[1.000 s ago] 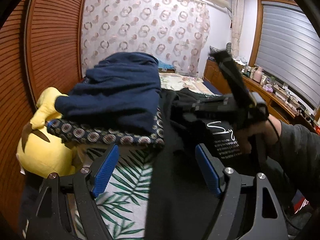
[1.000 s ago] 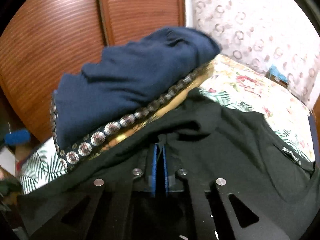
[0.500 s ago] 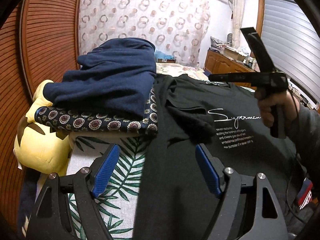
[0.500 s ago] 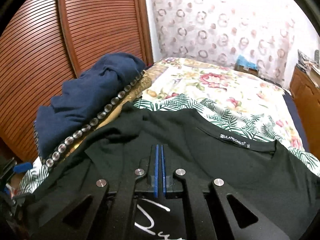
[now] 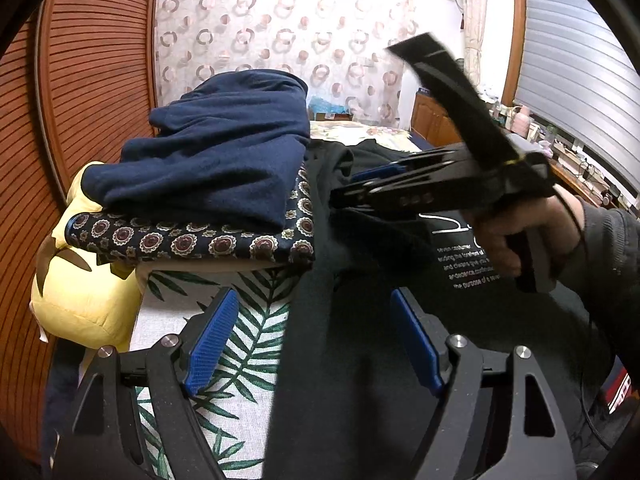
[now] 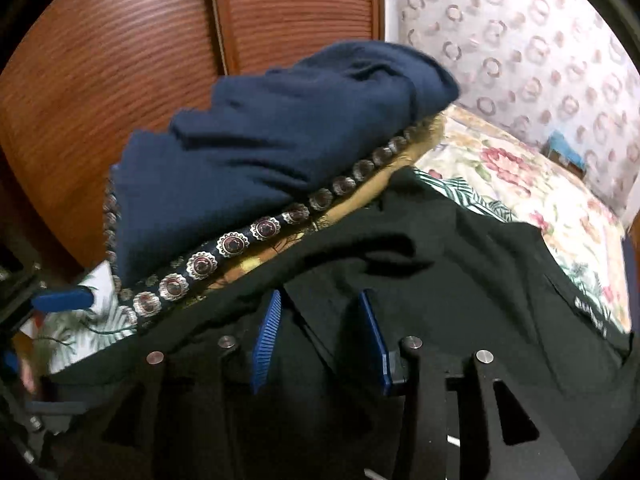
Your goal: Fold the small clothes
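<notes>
A black T-shirt [image 5: 344, 332] with white print lies spread on the leaf-patterned bedsheet [image 5: 244, 344]; it also shows in the right wrist view [image 6: 460, 264]. My left gripper [image 5: 316, 340] is open and empty above the shirt's left edge. My right gripper [image 6: 320, 340] is open just over a folded sleeve of the shirt; it also shows in the left wrist view [image 5: 360, 184], held in a hand and pointing left toward the sleeve.
A stack of folded clothes, navy garment [image 5: 216, 152] on a medallion-patterned one [image 5: 192, 244], sits at the bed's left. A yellow plush toy [image 5: 80, 292] lies beside it. A wooden slatted wardrobe [image 5: 80, 80] stands to the left.
My right gripper has swung back left and down to the shirt's sleeve and its jaws have opened from shut. My left gripper has stayed open in place.
</notes>
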The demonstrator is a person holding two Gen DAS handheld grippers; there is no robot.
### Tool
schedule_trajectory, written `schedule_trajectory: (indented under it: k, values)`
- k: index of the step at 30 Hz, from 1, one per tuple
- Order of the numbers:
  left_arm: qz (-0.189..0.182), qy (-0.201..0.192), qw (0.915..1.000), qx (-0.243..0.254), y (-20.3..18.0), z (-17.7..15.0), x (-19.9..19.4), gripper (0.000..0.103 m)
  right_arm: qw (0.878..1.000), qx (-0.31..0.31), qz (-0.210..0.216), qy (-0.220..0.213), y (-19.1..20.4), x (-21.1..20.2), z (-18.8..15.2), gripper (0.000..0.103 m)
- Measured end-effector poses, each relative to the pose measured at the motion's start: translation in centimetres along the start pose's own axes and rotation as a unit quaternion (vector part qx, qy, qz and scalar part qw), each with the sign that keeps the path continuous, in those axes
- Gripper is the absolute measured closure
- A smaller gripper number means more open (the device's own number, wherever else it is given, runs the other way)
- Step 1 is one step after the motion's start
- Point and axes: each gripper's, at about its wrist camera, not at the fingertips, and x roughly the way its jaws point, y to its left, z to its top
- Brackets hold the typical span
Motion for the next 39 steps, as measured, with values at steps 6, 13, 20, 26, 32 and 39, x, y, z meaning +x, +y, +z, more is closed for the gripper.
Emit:
schedule_trajectory:
  k: [6, 13, 20, 26, 32, 39]
  values:
    - [-0.001, 0.000, 1.0000, -0.001, -0.1, 0.0, 0.0, 0.024, 1.000, -0.013, -0.021, 0.012, -0.3, 1.6, 0.4, 0.095]
    - [-0.001, 0.000, 1.0000, -0.004, 0.0, 0.0, 0.1, 0.024, 0.998, 0.041, -0.032, -0.021, -2.6, -0.4, 0.4, 0.097]
    - [0.001, 0.003, 1.0000, -0.006, 0.1, 0.0, 0.3, 0.024, 0.990, 0.118, -0.071, -0.025, -6.4, -3.6, -1.5, 0.098]
    - [0.002, 0.006, 1.0000, -0.006, 0.2, 0.1, 0.4, 0.024, 0.983, 0.142, -0.113, -0.018, -7.3, -5.6, -2.4, 0.098]
    - [0.004, 0.007, 1.0000, -0.004, 0.1, 0.1, 0.5, 0.024, 0.978, 0.137, -0.158, -0.020, -6.0, -6.0, -1.8, 0.070]
    - [0.003, 0.007, 1.0000, -0.005, 0.1, 0.1, 0.5, 0.024, 0.981, 0.125, -0.147, -0.027, -3.9, -7.2, -2.8, 0.053]
